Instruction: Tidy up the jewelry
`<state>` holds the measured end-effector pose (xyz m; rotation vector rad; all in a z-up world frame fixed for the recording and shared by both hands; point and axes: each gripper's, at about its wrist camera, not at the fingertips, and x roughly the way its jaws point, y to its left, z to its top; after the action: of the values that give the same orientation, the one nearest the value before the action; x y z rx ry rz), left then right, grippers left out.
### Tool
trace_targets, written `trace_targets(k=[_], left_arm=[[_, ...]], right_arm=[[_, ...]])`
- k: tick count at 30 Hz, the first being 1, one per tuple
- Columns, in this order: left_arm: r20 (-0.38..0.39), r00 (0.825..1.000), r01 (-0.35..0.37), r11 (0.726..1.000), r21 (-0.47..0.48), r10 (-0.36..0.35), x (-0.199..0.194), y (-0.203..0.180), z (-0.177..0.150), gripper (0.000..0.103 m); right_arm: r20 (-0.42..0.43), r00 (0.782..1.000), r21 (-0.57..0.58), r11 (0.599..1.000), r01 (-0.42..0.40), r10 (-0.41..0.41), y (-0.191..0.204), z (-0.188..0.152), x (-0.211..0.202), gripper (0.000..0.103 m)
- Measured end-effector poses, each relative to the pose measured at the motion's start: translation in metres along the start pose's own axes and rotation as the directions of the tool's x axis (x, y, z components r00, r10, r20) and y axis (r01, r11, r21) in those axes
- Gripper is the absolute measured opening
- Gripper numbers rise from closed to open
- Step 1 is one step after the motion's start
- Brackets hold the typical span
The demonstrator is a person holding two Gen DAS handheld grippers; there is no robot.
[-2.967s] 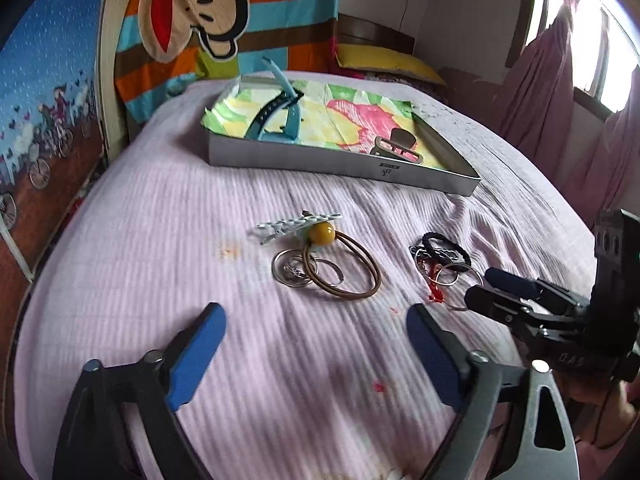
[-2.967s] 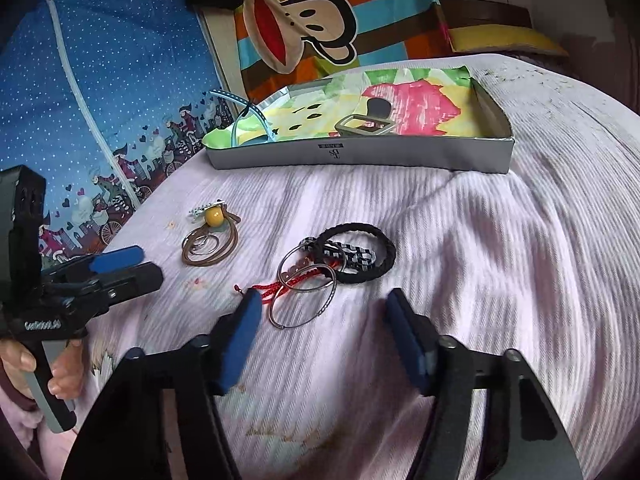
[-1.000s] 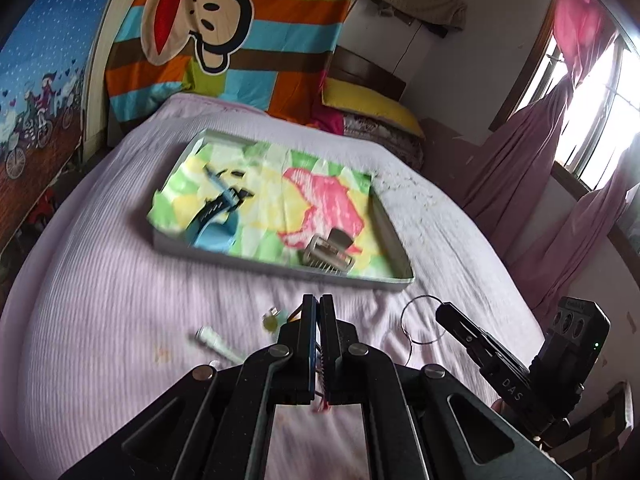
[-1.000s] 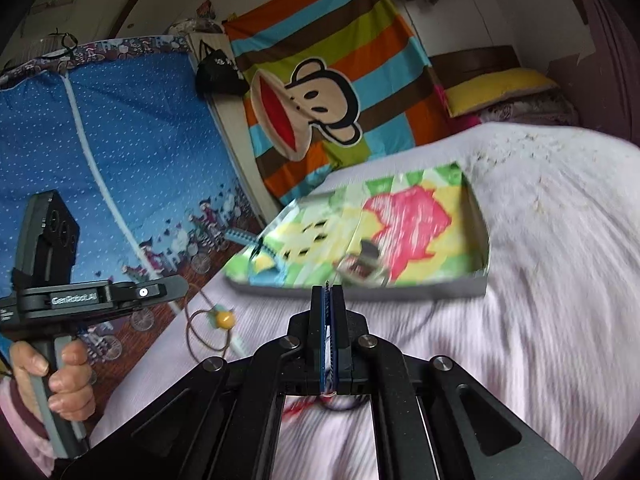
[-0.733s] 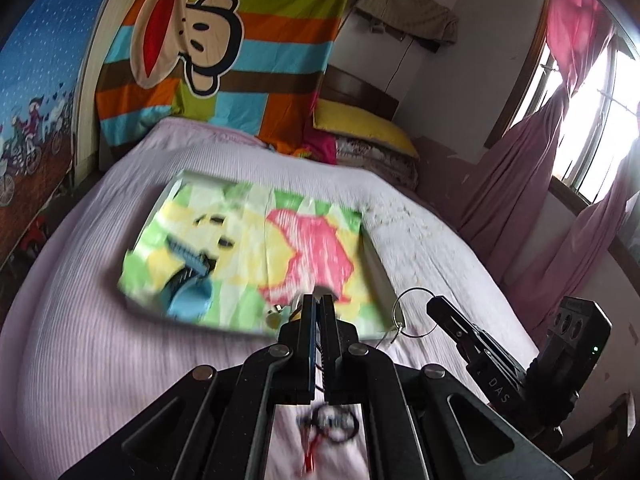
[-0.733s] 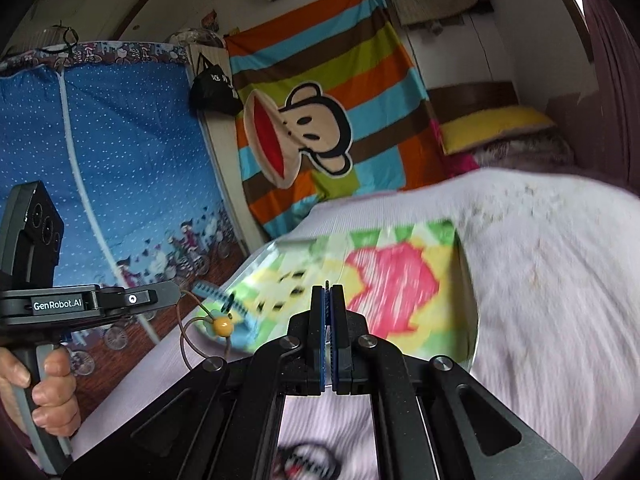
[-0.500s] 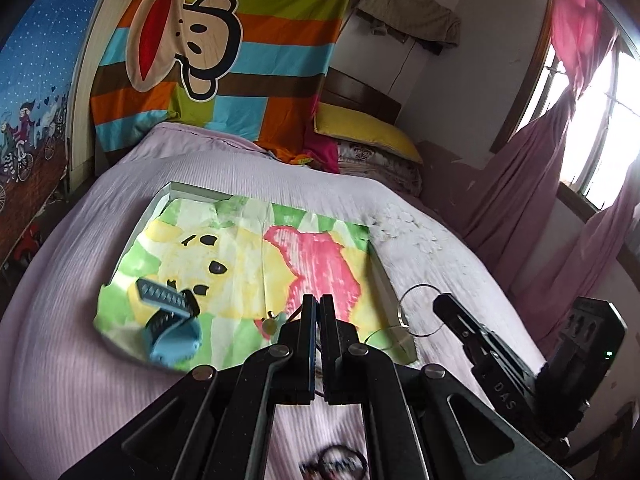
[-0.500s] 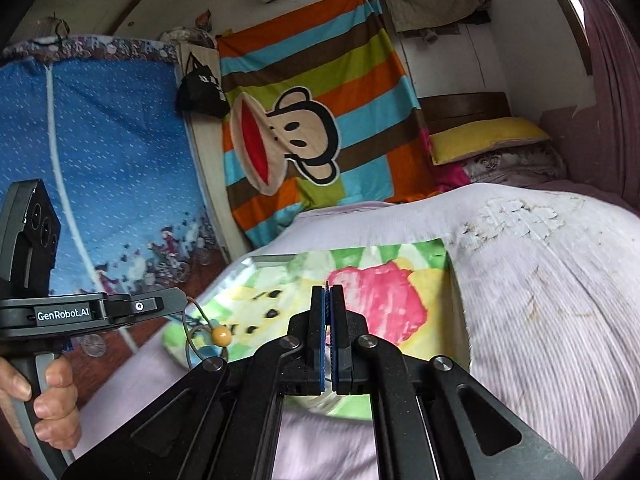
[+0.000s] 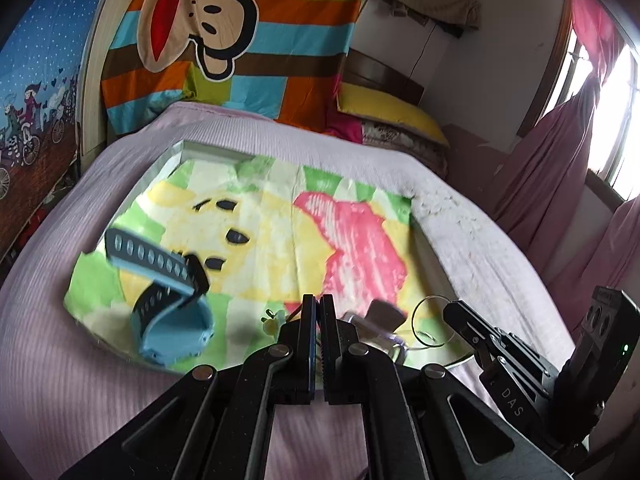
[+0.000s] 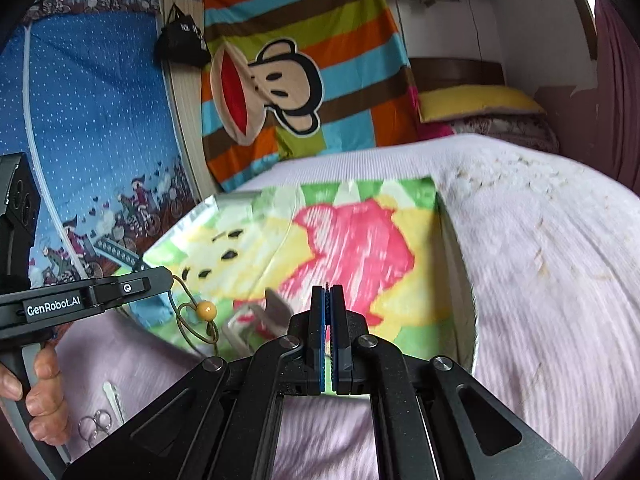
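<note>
Left claw (image 10: 170, 280) pinches the light, limp beaded hair tie (image 10: 198, 320); right claw (image 9: 448, 312) pinches the thin, stiff hoop (image 9: 430, 322) at its 3 o'clock rim.

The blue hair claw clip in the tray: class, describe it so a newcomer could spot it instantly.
Start at the shallow tray lined with a yellow, pink and green cartoon cloth on the lilac bed. Near its front left corner lies the hair claw clip. It is the only light blue item there, with dark toothed jaws gaping open.
</note>
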<state>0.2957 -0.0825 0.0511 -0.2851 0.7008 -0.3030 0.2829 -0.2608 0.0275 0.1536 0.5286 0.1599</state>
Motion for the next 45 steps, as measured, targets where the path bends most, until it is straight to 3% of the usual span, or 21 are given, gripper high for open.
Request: trace_targets(k=[9,18,20,22,24,27,29,30,32,34,41,45], left_arm=[[-0.035,0.999,-0.032,0.998,0.048,0.033,0.004,0.002,-0.016,0.003],[-0.007,0.998,-0.063,0.994,0.087,0.064,-0.009,0.003,-0.025,0.004],[0.004,0.998,-0.069,0.994,0.089,0.069,-0.014,0.003,-0.026,0.004],[0.013,0.997,-0.071,0.993,0.092,0.07,-0.018,0.004,-0.028,0.005],[0.023,0.998,-0.068,0.993,0.092,0.066,-0.025,0.003,-0.03,0.006],[0.041,0.997,-0.063,0.994,0.091,0.06,-0.036,0.003,-0.034,0.021],[0.067,0.996,-0.064,0.995,0.083,0.058,-0.045,0.004,-0.036,0.041],[0.083,0.995,-0.064,0.995,0.079,0.058,-0.049,0.004,-0.037,0.046],[0.118,0.991,-0.073,0.994,0.08,0.064,-0.059,0.003,-0.04,0.055],[0.138,0.988,-0.078,0.993,0.087,0.065,-0.067,0.003,-0.042,0.06],[0.24,0.964,-0.145,0.984,0.106,0.116,-0.103,0.002,-0.058,0.094],[0.282,0.949,-0.18,0.978,0.108,0.143,-0.121,0.005,-0.07,0.103]], right_arm=[[-0.049,0.999,-0.007,1.0,-0.011,0.011,0.006,-0.015,0.007,0.002],[-0.024,1.0,0.0,1.0,-0.012,0.012,0.005,-0.022,-0.006,0.005],[-0.011,1.0,0.002,1.0,-0.011,0.011,0.006,-0.023,-0.011,0.012],[0.006,1.0,0.005,1.0,-0.007,0.007,0.006,-0.024,-0.018,0.033],[0.029,1.0,0.006,1.0,-0.005,0.005,0.007,-0.026,-0.027,0.035],[0.045,0.999,0.002,1.0,-0.002,0.002,0.008,-0.026,-0.037,0.035],[0.055,0.998,-0.001,1.0,-0.002,0.002,0.009,-0.026,-0.044,0.035],[0.061,0.998,-0.003,1.0,-0.002,0.002,0.01,-0.026,-0.048,0.036],[0.075,0.997,-0.008,1.0,-0.001,0.002,0.012,-0.028,-0.056,0.041],[0.094,0.996,-0.009,1.0,-0.002,0.003,0.014,-0.03,-0.065,0.051],[0.155,0.988,-0.005,1.0,-0.013,0.014,0.02,-0.038,-0.099,0.077],[0.173,0.985,-0.016,1.0,-0.026,0.028,0.026,-0.046,-0.116,0.095]])
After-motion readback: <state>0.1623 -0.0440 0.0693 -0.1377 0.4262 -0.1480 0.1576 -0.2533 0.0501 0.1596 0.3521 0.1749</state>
